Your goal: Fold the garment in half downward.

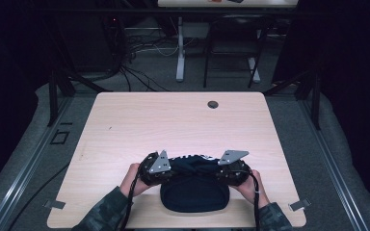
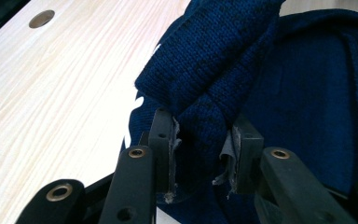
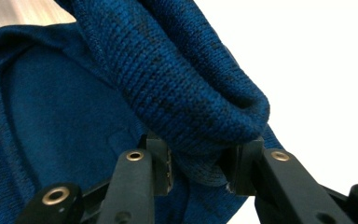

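Resting on the near edge of the table (image 1: 125, 125), a dark blue knitted garment (image 1: 194, 192) lies well short of the round cable hole (image 1: 213, 104). The left hand-held gripper (image 1: 166, 168) clamps a rolled fold of the garment's ribbed knit (image 2: 200, 126) between its jaws at the garment's left side. The right hand-held gripper (image 1: 224, 169) likewise clamps a rolled ribbed fold (image 3: 200, 158) at the garment's right side. A white-patterned strip (image 1: 195, 158) shows along the garment's far edge, between both grippers.

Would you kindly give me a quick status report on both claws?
Left claw shut on blue knit hat. Right claw shut on same hat. Table ahead bare; nothing obstructing.
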